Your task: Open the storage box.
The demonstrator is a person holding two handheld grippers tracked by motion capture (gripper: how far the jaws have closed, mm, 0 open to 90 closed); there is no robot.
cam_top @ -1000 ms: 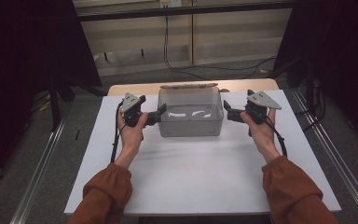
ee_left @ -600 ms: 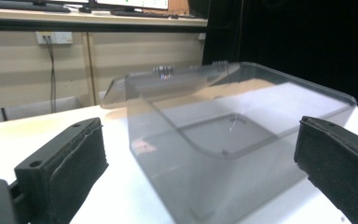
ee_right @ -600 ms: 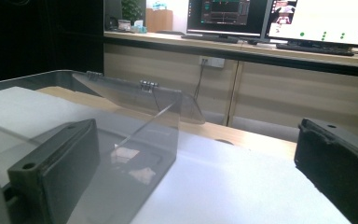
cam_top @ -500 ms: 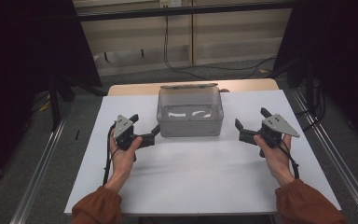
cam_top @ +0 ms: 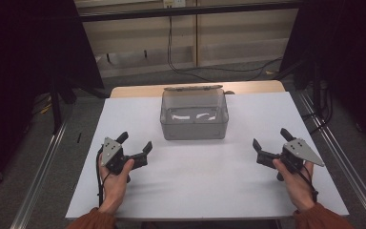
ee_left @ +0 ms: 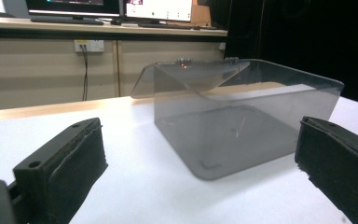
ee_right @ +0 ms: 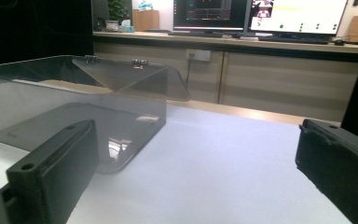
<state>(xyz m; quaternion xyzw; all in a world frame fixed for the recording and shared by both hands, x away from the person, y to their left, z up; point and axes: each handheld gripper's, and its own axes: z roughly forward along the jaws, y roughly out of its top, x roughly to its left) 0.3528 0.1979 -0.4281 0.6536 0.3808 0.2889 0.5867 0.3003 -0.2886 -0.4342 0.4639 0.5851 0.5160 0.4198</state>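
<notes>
A clear grey plastic box (cam_top: 194,119) stands empty at the back middle of the white table (cam_top: 195,186), its hinged lid (cam_top: 194,88) folded open behind it. My left gripper (cam_top: 135,142) is open at the front left, well short of the box and holding nothing. My right gripper (cam_top: 270,138) is open at the front right, equally apart from it. The left gripper view has the box (ee_left: 242,116) ahead between the spread jaws of the left gripper (ee_left: 200,140). From the right gripper (ee_right: 200,140), the box (ee_right: 65,102) lies off to the left.
Metal rails (cam_top: 38,186) run along both sides of the table. Cables (cam_top: 181,57) trail on the floor behind it. A counter with monitors (ee_right: 261,14) stands at the far wall. Bare white table stretches between the two grippers.
Both grippers have drawn back from the sides of the box toward the near edge of the table and moved wider apart. The box has stayed in place.
</notes>
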